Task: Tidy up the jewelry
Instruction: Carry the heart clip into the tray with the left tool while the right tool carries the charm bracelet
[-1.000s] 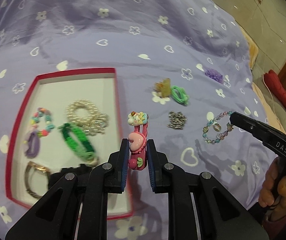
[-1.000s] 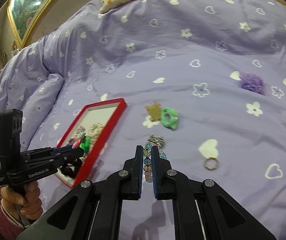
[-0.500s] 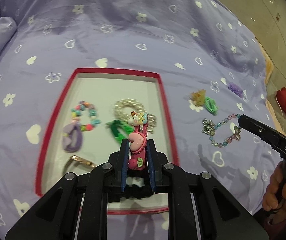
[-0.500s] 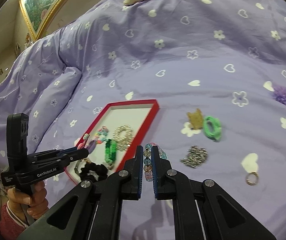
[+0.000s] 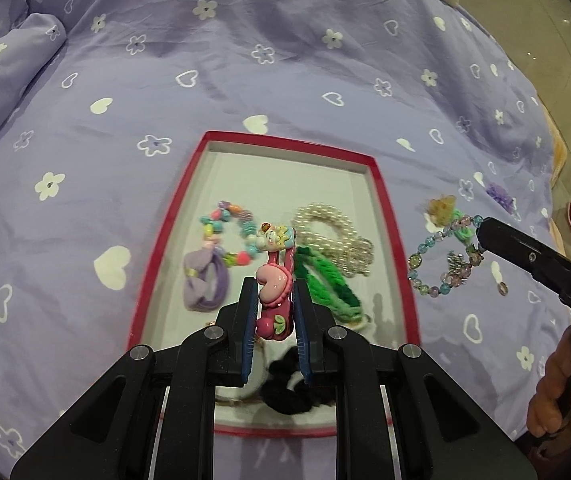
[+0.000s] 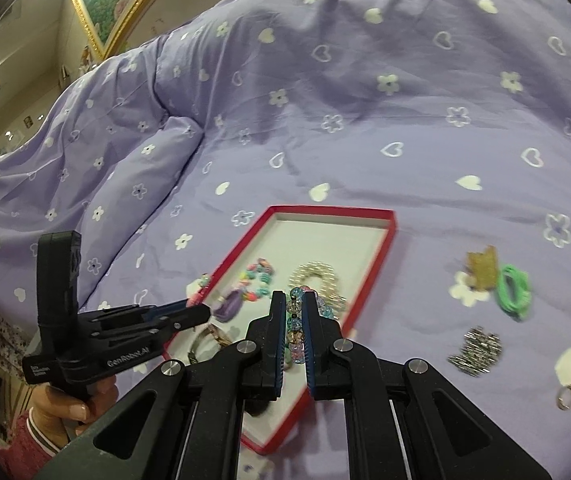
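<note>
the left gripper pinches a pink clip between its pads, held above the red tray on the purple bedspread. the right gripper is clamped on a glass bead bracelet, which hangs over the tray's right edge. the tray holds a pearl bracelet, green band and purple tie.

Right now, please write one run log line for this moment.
left gripper: holds pink hair clip above red tray | right gripper: holds beaded bracelet
</note>
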